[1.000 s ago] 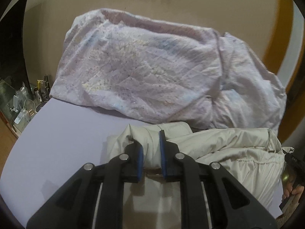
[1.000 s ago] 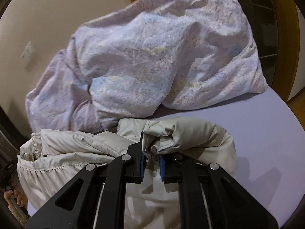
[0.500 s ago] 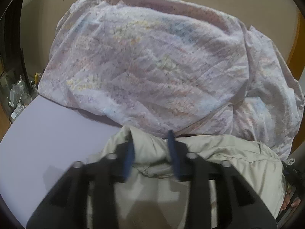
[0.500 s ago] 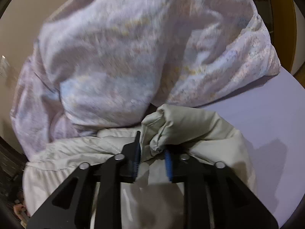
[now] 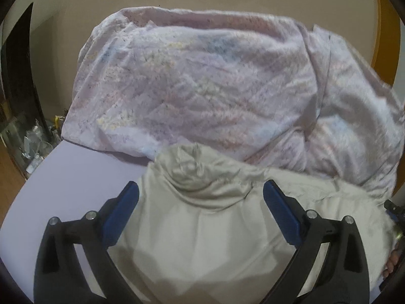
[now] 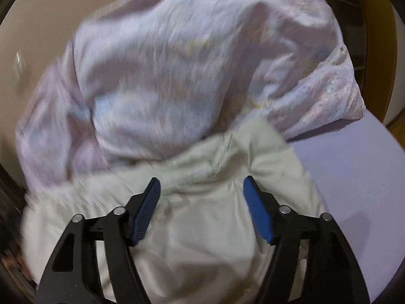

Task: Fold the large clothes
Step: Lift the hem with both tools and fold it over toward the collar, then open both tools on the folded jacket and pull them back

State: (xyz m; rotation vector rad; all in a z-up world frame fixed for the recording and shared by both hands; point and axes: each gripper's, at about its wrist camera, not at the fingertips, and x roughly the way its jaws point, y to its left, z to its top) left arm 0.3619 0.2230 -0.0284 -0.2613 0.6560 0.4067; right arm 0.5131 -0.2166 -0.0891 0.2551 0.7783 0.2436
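Letting go, you are opening both grippers: the left gripper point(image 5: 201, 195) and right gripper point(image 6: 201, 190) have just been spreading, gripping nothing. The beige jacket point(image 5: 202, 228) is lying folded on the bed point(image 5: 76, 177), touching the quilt point(image 5: 202, 88), so the fold is resting there.

Left wrist view: you look forward and downward along the left hand-held gripper point(image 5: 201, 193), close over the beige jacket point(image 5: 202, 228), toward the far wall point(image 5: 63, 38). It sits at the jacket's left end; bare bed point(image 5: 76, 182) shows left.

Right wrist view: same tilt and closeness along the right hand-held gripper point(image 6: 201, 190), at the jacket's right end; bare bed shows right.

Shared: the jacket and the patterned quilt point(image 5: 202, 81) heaped behind it.
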